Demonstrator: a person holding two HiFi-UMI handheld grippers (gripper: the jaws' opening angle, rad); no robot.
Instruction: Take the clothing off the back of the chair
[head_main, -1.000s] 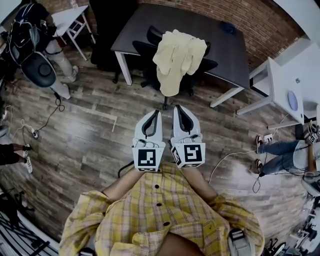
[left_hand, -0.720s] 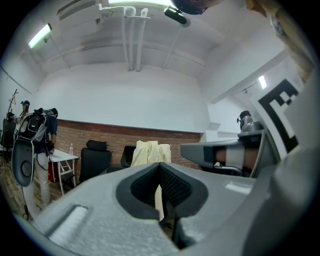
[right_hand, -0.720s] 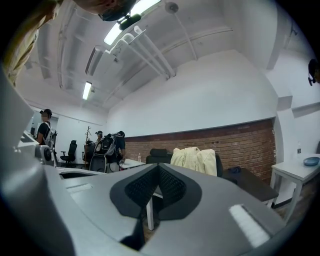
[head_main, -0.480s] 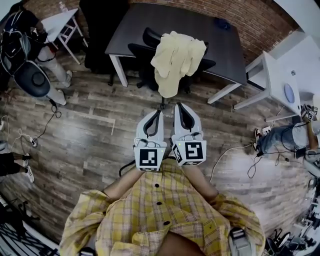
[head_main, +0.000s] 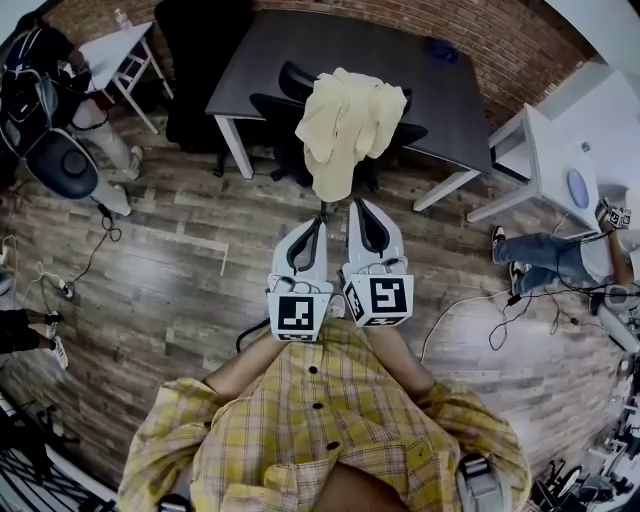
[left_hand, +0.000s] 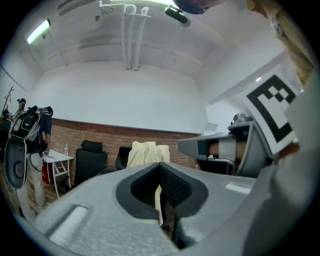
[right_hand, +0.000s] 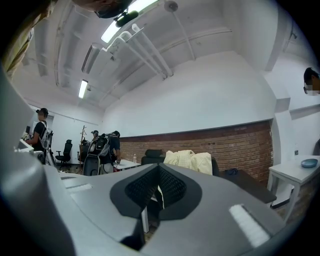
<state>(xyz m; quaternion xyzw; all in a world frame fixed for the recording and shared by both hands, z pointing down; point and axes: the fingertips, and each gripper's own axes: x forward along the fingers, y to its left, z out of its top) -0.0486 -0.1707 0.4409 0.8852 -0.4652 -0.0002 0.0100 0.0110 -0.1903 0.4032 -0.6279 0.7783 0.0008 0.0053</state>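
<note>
A: Closer now — the left tongs and right tongs have edged toward the chair since a second ago.
B: Gripping anything?
A: No. Side by side, each pair is closed tight on nothing.
B: And the clothing?
A: Pale yellow clothing drapes the chair back at twelve o'clock, just beyond the tips — untouched. The dark tabletop stands behind it. Someone's legs show at three o'clock.
</note>
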